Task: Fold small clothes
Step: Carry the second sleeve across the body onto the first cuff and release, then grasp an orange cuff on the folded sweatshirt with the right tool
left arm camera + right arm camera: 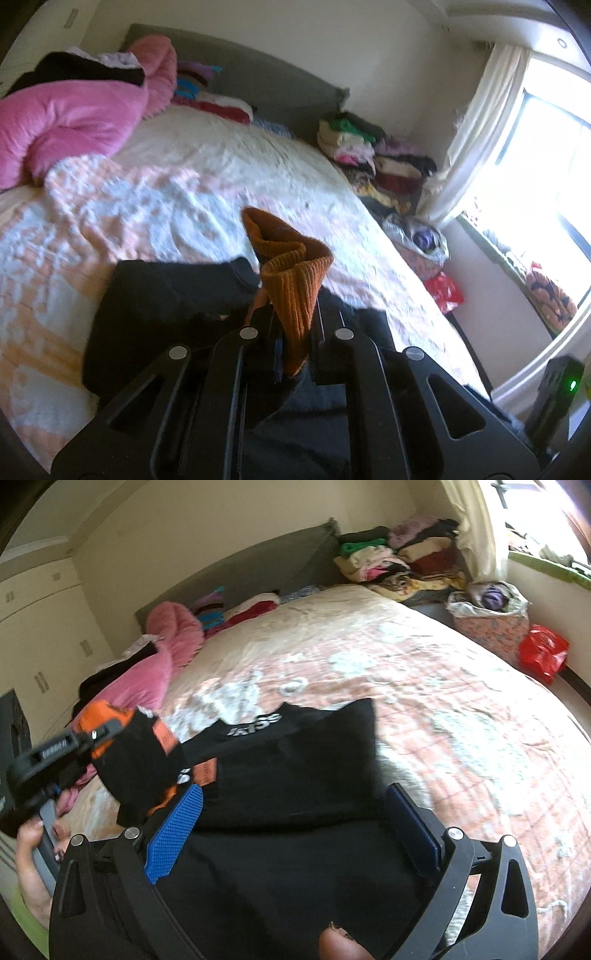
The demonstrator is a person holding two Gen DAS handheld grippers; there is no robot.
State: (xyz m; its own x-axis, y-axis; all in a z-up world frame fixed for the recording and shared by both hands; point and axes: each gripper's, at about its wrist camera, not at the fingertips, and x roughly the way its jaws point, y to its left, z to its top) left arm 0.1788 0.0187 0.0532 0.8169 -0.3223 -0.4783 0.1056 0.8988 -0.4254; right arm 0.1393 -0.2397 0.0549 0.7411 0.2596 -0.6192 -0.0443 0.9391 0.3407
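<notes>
Peach and white patterned bedspread covers the whole bed, with a black shirt spread flat near the front edge. Left gripper has its jaws pinched on an orange ribbed cuff, lifted above the shirt. Right gripper hangs over it, jaws spread wide

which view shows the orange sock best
Left wrist: the orange sock stands close and centred, ribbed cuff clear, pinched in the left gripper. Right wrist shows it only at the left edge, small and mostly hidden by black cloth.
</notes>
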